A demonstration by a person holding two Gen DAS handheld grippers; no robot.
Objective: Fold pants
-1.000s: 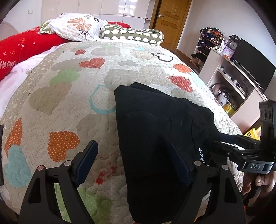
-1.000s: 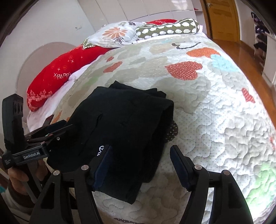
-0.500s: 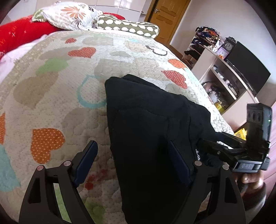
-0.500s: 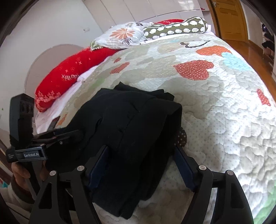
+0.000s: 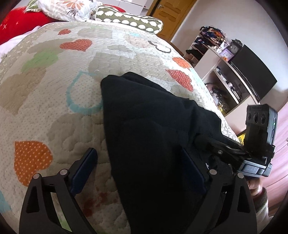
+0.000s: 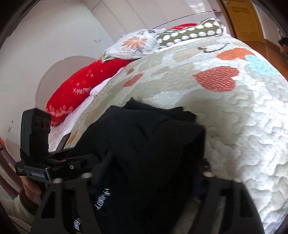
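Black folded pants [image 5: 153,126] lie on the heart-patterned quilt [image 5: 54,100] near the bed's front edge. My left gripper [image 5: 138,171] straddles their left edge, jaws wide and still opening, one finger on bare quilt and the other over the cloth, pressing nothing. In the right wrist view the pants [image 6: 153,140] bulge up between the fingers of my right gripper [image 6: 153,174], whose jaws are closing on the bunched fold; the right finger is mostly hidden by fabric. Each view also shows the other gripper at the pants' side: right gripper [image 5: 203,140], left gripper [image 6: 75,154].
A red cushion [image 6: 77,91], a floral pillow [image 6: 133,45] and a dotted bolster [image 5: 129,19] lie at the head of the bed. A shelf unit [image 5: 225,75] with a black screen [image 5: 252,72] stands right of the bed, a wooden door [image 5: 171,16] behind it.
Both grippers have moved forward and down onto the pants. The right jaws have narrowed and the cloth now bunches up between them. The left jaws stay wide.
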